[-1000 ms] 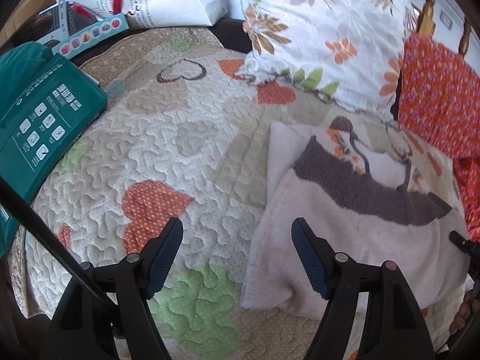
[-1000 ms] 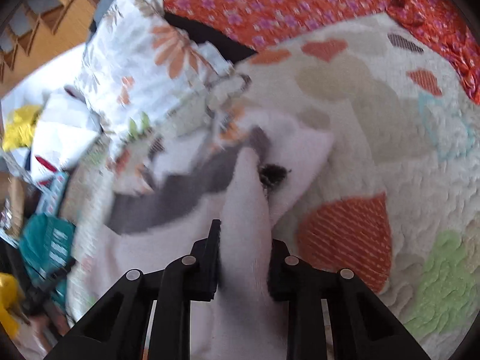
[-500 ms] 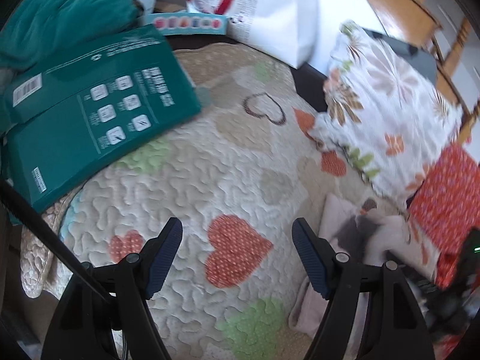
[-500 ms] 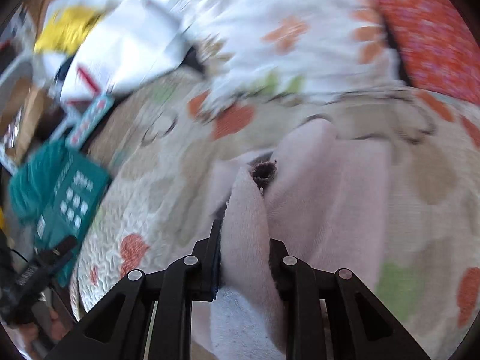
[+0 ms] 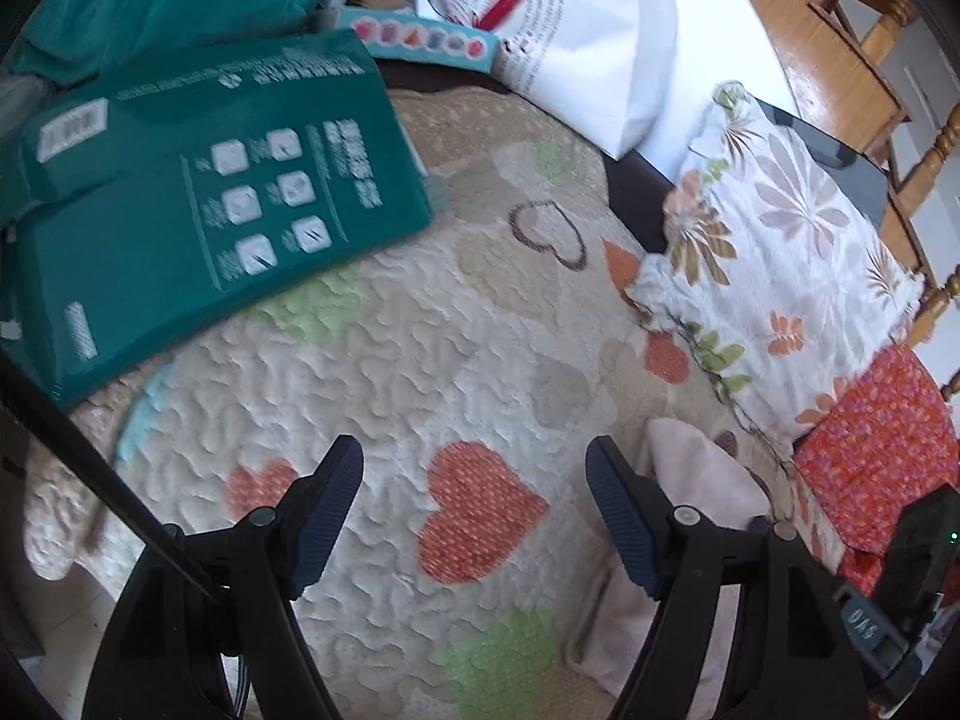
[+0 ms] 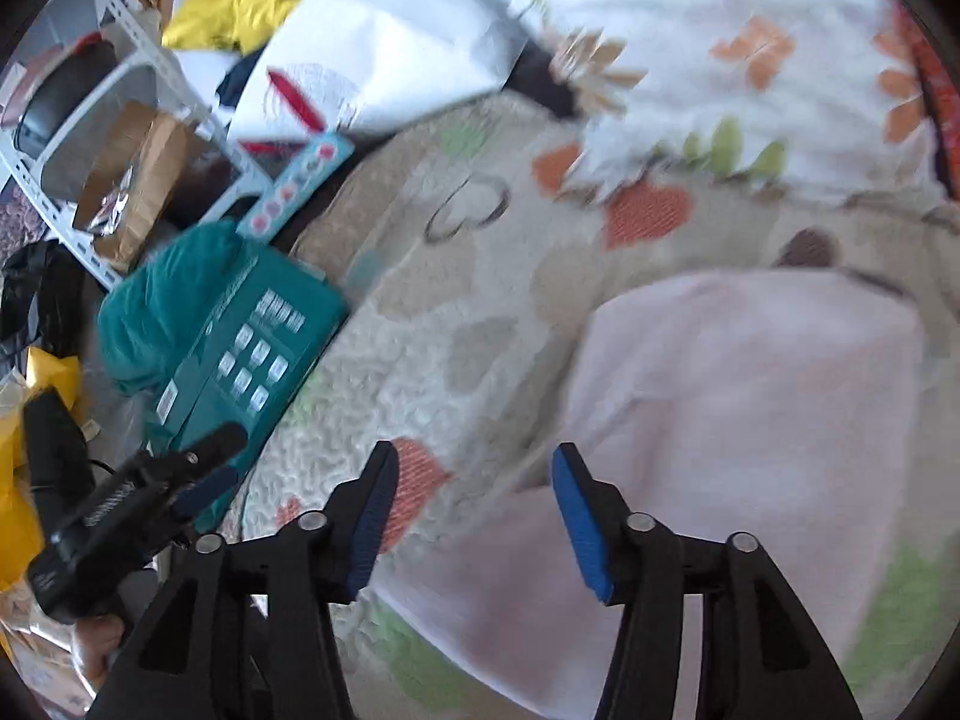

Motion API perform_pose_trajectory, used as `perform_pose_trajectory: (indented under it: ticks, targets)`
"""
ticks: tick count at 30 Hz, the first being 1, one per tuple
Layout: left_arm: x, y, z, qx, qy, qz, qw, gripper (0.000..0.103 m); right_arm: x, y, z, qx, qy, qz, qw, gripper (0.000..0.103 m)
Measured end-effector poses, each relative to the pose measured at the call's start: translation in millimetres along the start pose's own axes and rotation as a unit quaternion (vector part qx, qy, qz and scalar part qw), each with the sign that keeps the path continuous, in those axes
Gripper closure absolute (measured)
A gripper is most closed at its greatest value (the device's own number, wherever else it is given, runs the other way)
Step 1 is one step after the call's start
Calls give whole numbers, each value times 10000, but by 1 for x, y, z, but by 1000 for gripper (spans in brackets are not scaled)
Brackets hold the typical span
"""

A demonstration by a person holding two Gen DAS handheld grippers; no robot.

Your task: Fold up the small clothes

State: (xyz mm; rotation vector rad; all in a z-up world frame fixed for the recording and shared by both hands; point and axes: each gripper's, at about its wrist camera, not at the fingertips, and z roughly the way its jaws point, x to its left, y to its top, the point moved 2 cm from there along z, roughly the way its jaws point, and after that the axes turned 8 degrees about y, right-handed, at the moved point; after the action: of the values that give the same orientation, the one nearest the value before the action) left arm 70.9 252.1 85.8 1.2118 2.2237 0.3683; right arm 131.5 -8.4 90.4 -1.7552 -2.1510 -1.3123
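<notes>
Right gripper (image 6: pixel 474 510) has just let go: jaws were clamped on the pink garment (image 6: pixel 738 384) a sec ago, have just been opening, now spread w/ nothing pinched. Garment lies folded on the quilt (image 5: pixel 420 372), right side, near the floral pillow (image 5: pixel 780 252). Left gripper (image 5: pixel 474 498) jaws wide apart, empty, over an orange heart; no containers w/ visible contents.

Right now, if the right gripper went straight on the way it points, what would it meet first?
Probably the folded pale pink fleece garment lying on the quilted heart-patterned bedspread; the right gripper, jaws just opened and empty, points down at its near edge.

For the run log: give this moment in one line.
left claw: open, empty | right claw: just opened, empty | pink garment: folded over on quilt
</notes>
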Motion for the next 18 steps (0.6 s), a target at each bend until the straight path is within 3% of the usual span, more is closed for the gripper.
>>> perform_pose_trajectory:
  ticks: [4, 7, 12, 16, 18]
  targets:
    - [-18, -13, 15, 444, -500, 93, 9977, 26, -36, -5, -38, -225, -765, -46, 9968, 37]
    - [-41, -26, 29, 764, -713, 362, 9939, 26, -72, -19, -54, -164, -1018, 296, 9942, 37]
    - [-86, -47, 46, 993, -847, 1048, 9859, 26, -118, -36, -74, -297, -1140, 874, 9892, 32]
    - [-110, -64, 65, 1334, -903, 1423, 9766, 26, -130, -49, -59, -87, -875, 1164, 9893, 29]
    - [-118, -75, 76, 1621, -747, 1584, 9711, 40, -132, -59, -41, 138, -766, 1188, 9899, 29]
